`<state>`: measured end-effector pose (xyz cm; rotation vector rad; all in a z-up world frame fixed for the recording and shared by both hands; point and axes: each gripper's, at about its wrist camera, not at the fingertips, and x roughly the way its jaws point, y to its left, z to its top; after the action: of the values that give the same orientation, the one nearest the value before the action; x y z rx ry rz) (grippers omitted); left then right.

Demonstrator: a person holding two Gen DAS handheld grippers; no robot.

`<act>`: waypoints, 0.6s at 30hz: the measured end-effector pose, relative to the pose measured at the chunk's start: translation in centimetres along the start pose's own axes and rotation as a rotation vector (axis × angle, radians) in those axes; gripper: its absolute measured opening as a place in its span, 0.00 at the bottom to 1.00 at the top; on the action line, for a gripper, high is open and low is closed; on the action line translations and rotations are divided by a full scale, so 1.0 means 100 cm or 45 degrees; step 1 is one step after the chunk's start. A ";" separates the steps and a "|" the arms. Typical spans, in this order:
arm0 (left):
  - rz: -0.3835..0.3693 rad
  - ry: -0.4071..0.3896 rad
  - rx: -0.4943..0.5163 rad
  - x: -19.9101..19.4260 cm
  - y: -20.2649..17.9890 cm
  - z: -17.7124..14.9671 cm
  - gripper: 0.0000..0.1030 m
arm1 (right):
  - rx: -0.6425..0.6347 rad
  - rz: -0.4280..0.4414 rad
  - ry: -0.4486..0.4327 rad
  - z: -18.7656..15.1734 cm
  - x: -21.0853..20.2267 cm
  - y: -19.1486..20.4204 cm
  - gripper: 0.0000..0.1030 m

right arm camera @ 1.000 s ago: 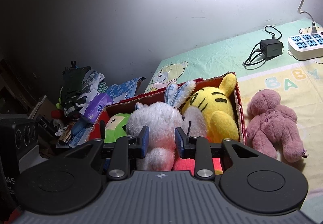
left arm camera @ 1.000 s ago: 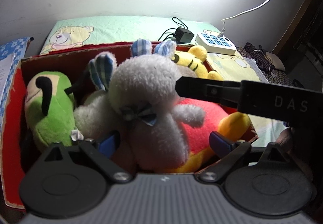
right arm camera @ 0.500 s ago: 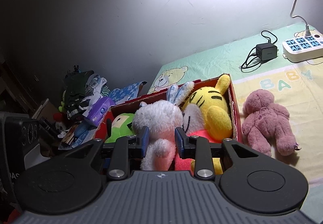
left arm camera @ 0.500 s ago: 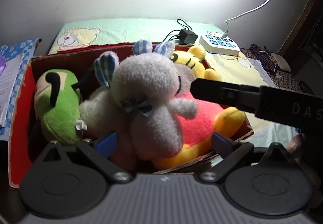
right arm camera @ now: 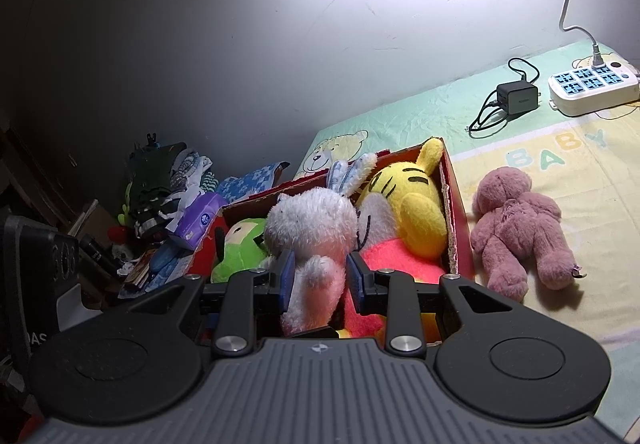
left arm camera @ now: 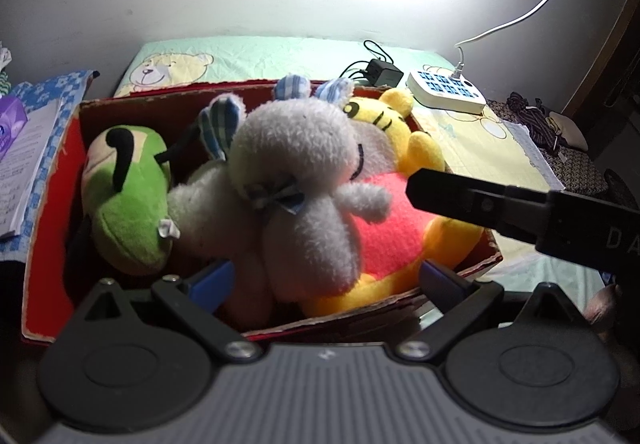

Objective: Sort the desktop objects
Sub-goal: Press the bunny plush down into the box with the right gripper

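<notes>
My right tongs [right arm camera: 320, 278] are clenched on the white plush rabbit [right arm camera: 316, 240], gripping one of its limbs above the red cardboard box [right arm camera: 454, 220]. My left tongs [left arm camera: 324, 280] hang released, fingers spread wide at the box's near edge. The rabbit lies in the box on a yellow bear in a red shirt [left arm camera: 384, 228], with a green plush dog [left arm camera: 124, 196] to its left. A pink teddy [right arm camera: 520, 228] lies on the surface just right of the box.

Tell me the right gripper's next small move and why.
Probably lift the right gripper straight up: its pads bracket the white bunny's arm, seemingly closed on it, with the bunny among other toys in the red box. The left gripper is open.
</notes>
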<state>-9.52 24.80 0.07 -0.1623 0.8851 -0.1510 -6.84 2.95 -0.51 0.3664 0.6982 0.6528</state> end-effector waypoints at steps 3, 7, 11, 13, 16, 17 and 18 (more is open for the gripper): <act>0.008 -0.004 0.000 -0.001 -0.001 -0.002 0.97 | 0.003 -0.002 -0.004 -0.001 -0.002 0.000 0.31; 0.016 -0.008 0.000 -0.003 -0.002 -0.004 0.97 | 0.005 -0.004 -0.001 -0.004 -0.004 0.000 0.31; 0.019 -0.010 -0.004 -0.004 -0.002 -0.006 0.98 | 0.010 -0.004 0.001 -0.006 -0.004 0.001 0.31; 0.017 -0.008 -0.010 -0.005 -0.001 -0.007 0.98 | 0.011 -0.004 0.002 -0.007 -0.004 0.001 0.31; 0.012 -0.003 -0.021 -0.005 0.000 -0.007 0.98 | 0.011 -0.005 0.003 -0.007 -0.004 0.001 0.31; 0.010 -0.002 -0.025 -0.005 0.001 -0.007 0.98 | 0.011 -0.006 0.004 -0.008 -0.003 0.001 0.31; 0.008 -0.002 -0.029 -0.005 0.001 -0.008 0.98 | 0.011 -0.005 0.004 -0.008 -0.003 0.001 0.31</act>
<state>-10.40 24.96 -0.06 -0.1808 0.8862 -0.1347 -7.68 2.90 -0.88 0.3722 0.7050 0.6467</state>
